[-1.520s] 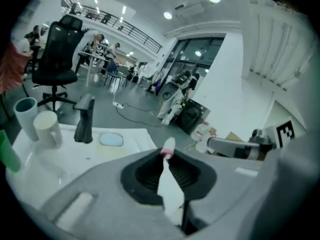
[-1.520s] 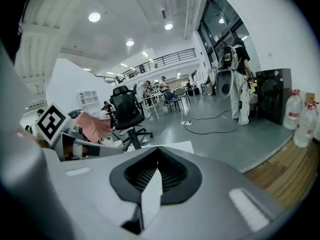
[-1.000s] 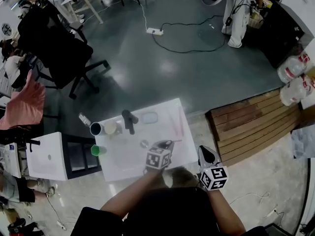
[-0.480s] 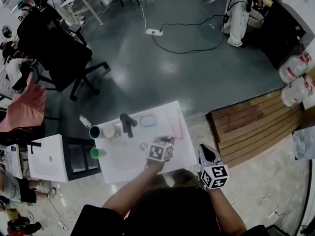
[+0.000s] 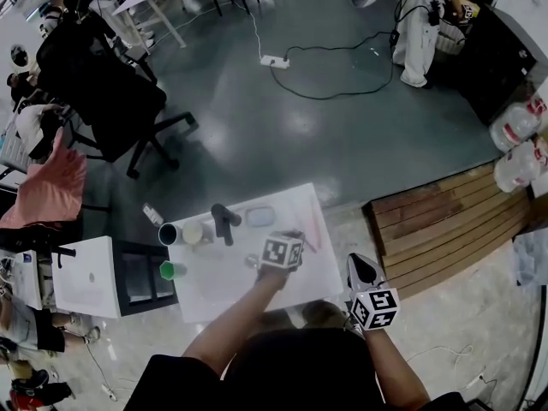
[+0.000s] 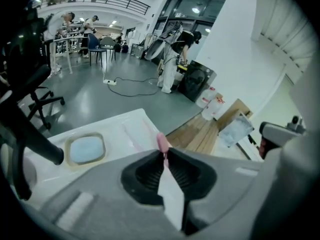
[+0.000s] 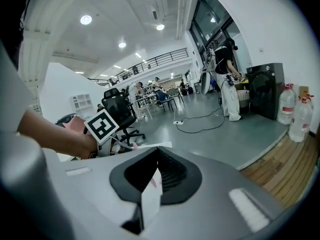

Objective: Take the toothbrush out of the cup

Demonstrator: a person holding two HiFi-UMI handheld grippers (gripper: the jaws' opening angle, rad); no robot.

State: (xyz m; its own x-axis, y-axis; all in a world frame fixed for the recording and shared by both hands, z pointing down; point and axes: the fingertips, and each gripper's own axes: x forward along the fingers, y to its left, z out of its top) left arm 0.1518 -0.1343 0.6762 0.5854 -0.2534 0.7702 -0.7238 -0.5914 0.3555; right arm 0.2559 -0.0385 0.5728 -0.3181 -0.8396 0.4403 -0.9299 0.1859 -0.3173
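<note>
Toothbrush [image 6: 162, 143]: pink, pinched in left tongs [image 5: 293, 235], tip protruding past them; grip just tightened. Frame left, on table [image 5: 282, 204]: dark cup [image 5: 168, 234], cream cup [image 5: 193, 232] just beside it; green cup [image 5: 169, 271] lower, at table's left edge. Centre: left tongs over table. Lower right: right tongs [image 5: 361, 265] beyond table edge, pressed together.

Grey floor [image 5: 342, 144] is reflecting the ceiling lights [image 7: 86, 20]. Black office chair [image 5: 103, 92] is sitting far left, power strip [image 5: 274, 61] and cable [image 5: 342, 92] lying mid-floor. Wooden platform [image 5: 437, 229] is running along the right, 2 water jugs [image 5: 518, 165] standing at its end. Tall windows [image 7: 210, 19] are lining the far wall.
</note>
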